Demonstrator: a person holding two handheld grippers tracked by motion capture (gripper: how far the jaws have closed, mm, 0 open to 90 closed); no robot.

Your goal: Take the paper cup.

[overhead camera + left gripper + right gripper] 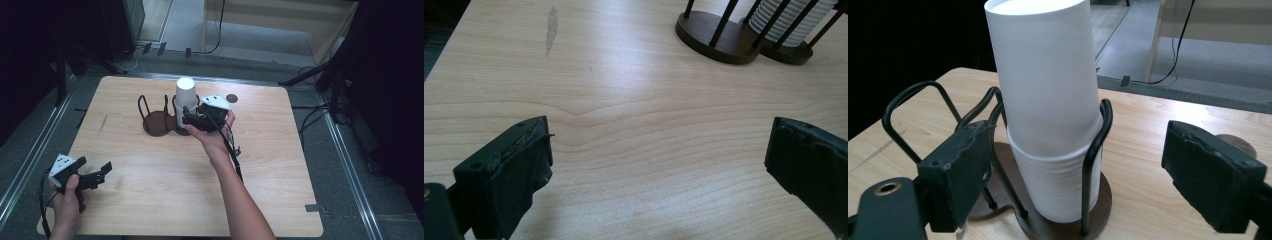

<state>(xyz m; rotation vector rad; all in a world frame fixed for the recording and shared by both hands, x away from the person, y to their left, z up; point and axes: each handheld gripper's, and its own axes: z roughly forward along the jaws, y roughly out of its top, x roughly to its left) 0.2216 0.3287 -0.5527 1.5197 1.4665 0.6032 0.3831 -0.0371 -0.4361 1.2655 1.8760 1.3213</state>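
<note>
A stack of white paper cups (1048, 100), upside down, smooth and matte with a faint seam where the top cup overlaps those below, stands in the right-hand ring of a dark holder (1048, 220): a brown base shaped like two joined discs with thin black wire hoops rising from it. In the high view the cups (185, 97) sit at about twelve o'clock on the table (150, 200), a little back from its middle, and the left ring of the holder (156, 122) is bare. The right gripper (186, 119) is level beside the stack at its four o'clock; its fingers (955, 170), blocky and faced with worn black rubber, stand apart on either side of the cups without pressing on them, though whether one pad brushes a wire hoop is hard to say. The left gripper (102, 171) rests at about eight o'clock near the table's front-left corner, its fingers (509, 175) wide apart over bare wood, the rubber on one frayed at the edge. The table is pale wood-grain laminate with rounded corners, a grey smear (551, 30) at ten o'clock and a small dark round patch (231, 98) at one o'clock. Grey carpet, metal floor rails and loose black cables surround it, with a light wooden frame beyond.
</note>
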